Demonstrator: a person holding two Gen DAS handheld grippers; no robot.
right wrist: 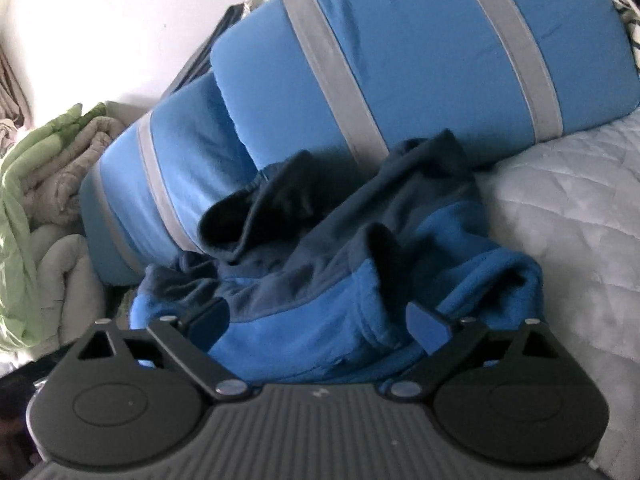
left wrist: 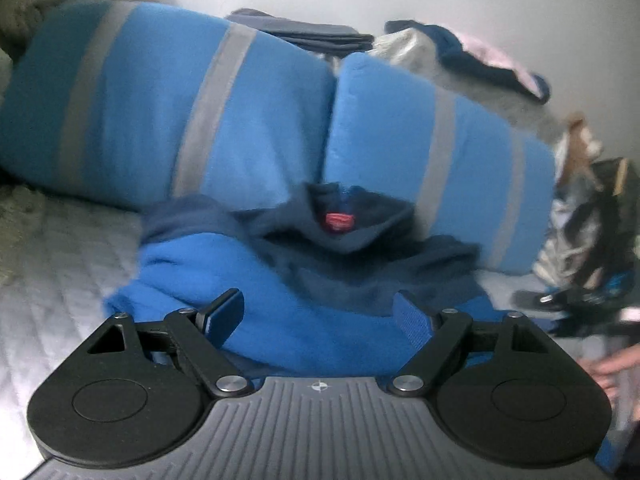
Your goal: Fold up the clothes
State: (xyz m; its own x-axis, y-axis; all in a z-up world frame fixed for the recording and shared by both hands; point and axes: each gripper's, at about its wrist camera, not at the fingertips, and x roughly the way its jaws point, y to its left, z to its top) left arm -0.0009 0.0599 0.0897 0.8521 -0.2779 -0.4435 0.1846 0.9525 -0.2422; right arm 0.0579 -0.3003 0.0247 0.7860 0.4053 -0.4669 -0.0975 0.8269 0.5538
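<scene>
Both the left gripper (left wrist: 318,312) and right gripper (right wrist: 320,320) stand wide open and empty just short of the crumpled blue fleece jacket (left wrist: 280,312), judged soft, light and limp, best pinched at its nearest bright-blue edge, with striped pillows (left wrist: 180,92) beyond.

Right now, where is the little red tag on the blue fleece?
In the left wrist view, the red tag sits inside the dark collar of the blue fleece, centre frame, just below where the two blue striped pillows meet.
</scene>
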